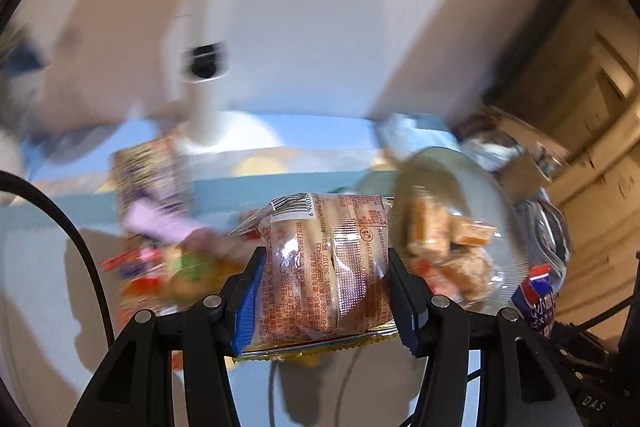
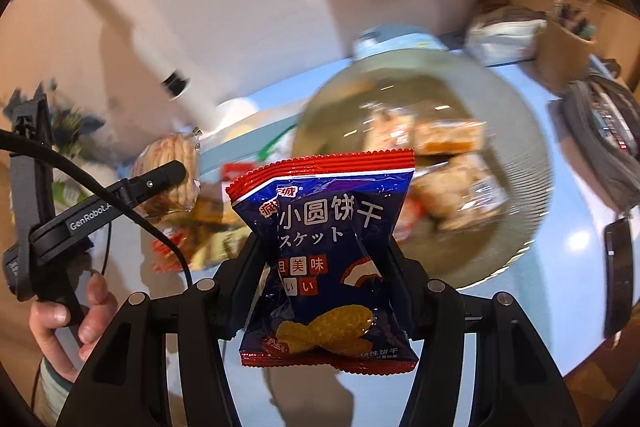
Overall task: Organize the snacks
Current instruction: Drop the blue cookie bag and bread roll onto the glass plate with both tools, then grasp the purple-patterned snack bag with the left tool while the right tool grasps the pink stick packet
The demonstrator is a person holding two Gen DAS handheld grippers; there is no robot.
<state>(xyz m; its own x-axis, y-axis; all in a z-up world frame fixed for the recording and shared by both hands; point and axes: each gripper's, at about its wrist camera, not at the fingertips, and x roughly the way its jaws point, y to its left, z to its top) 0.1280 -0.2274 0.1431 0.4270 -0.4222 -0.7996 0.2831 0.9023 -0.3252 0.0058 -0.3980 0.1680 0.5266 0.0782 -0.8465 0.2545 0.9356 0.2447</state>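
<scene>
Left tongs (image 1: 326,291) around upright biscuit sleeve (image 1: 324,267); right tongs (image 2: 324,291) around upright navy packet (image 2: 326,259)

The blue and red biscuit packet (image 2: 326,263) is showing large white characters "小圆饼干", with "スケット" beneath and "美味" on red squares. The left gripper's handle (image 2: 86,217) is reading "GenRobot". The clear cracker packet (image 1: 326,267) is bearing a barcode, partly legible digits "363107" and blurred red print.

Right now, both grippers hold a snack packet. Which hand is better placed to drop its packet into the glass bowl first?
Probably right: the right gripper with the blue packet has the glass bowl just ahead.
</scene>
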